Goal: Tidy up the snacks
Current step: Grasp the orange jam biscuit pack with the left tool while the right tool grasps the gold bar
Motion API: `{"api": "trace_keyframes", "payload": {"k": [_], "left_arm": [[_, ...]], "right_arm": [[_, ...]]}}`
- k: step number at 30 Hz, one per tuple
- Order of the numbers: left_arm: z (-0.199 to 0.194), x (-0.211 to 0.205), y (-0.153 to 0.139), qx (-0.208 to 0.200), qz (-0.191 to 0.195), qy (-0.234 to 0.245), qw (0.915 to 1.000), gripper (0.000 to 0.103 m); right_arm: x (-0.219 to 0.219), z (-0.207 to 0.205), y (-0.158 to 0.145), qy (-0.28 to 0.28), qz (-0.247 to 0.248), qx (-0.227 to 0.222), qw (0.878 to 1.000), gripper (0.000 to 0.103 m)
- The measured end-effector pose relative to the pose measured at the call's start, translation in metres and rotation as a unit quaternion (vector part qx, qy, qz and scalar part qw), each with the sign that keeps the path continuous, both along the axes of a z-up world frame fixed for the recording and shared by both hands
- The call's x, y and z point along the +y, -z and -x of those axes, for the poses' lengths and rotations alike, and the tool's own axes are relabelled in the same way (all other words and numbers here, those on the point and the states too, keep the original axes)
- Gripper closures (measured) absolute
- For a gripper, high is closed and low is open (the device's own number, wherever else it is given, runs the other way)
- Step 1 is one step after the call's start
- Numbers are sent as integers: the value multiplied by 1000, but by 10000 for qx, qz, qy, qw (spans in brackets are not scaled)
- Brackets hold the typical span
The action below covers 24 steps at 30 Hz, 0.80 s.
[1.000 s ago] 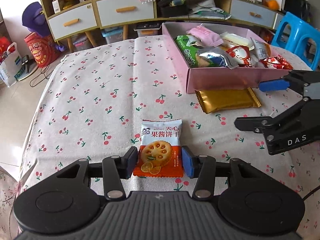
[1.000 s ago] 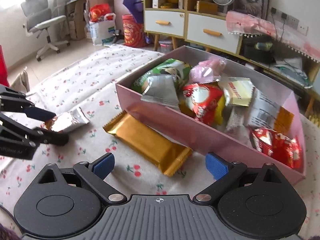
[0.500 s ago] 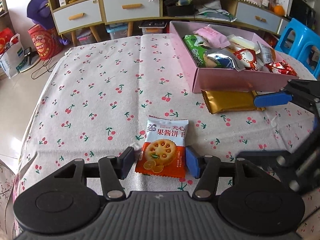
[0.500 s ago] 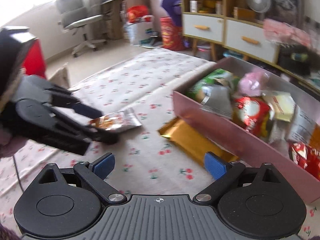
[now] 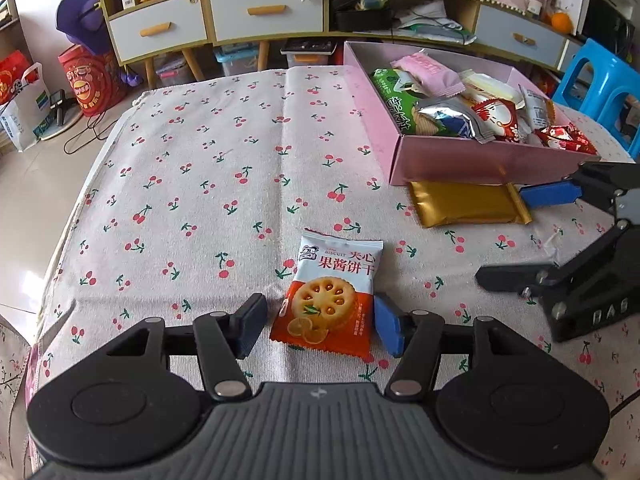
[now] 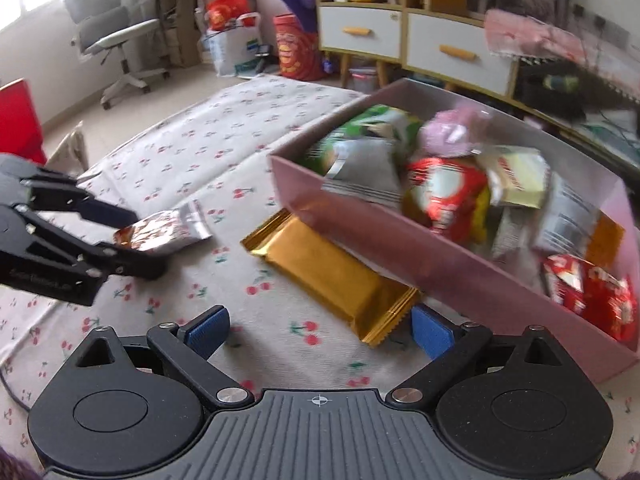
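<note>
An orange-and-white biscuit packet lies flat on the cherry-print cloth between the pads of my left gripper. Its jaws are opening, with a gap beside the left pad, so nothing is held. From the right wrist view the same packet shows silver between the left gripper's fingers. A gold packet lies against the pink box full of snacks. My right gripper stands open, with the gold packet's near corner just inside its right pad. It also appears at the right of the left wrist view.
The pink box sits at the table's far right, with the gold packet along its near wall. The cloth's left edge drops to the floor. Cabinets and a blue stool stand behind.
My left jaws have spread away from the biscuit packet, which stays on the cloth. The right gripper has shifted closer to the near end of the gold packet.
</note>
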<state>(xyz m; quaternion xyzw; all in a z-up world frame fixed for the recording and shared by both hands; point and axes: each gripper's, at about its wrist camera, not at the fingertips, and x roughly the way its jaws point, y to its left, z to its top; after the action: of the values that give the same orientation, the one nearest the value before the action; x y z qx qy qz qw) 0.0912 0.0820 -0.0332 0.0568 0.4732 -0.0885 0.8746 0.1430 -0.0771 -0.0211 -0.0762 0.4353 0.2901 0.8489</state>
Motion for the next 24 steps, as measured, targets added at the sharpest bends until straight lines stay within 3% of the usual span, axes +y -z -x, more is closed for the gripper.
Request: {"api": "trace_keyframes", "payload": {"k": [7, 13, 18, 24], "left_arm": [[-1, 3, 0, 17, 24, -16, 10000, 46], [0, 2, 0, 13, 8, -35, 10000, 46], [0, 2, 0, 3, 17, -40, 10000, 45], [-2, 2, 1, -16, 19, -54, 10000, 44]], "right_arm": [[18, 18, -15, -798, -128, 18, 9967, 6], [19, 13, -17, -472, 122, -245, 9985, 7], [29, -1, -6, -385, 299, -316, 9983, 21], [38, -10, -4, -246, 174, -343, 9990, 36]]}}
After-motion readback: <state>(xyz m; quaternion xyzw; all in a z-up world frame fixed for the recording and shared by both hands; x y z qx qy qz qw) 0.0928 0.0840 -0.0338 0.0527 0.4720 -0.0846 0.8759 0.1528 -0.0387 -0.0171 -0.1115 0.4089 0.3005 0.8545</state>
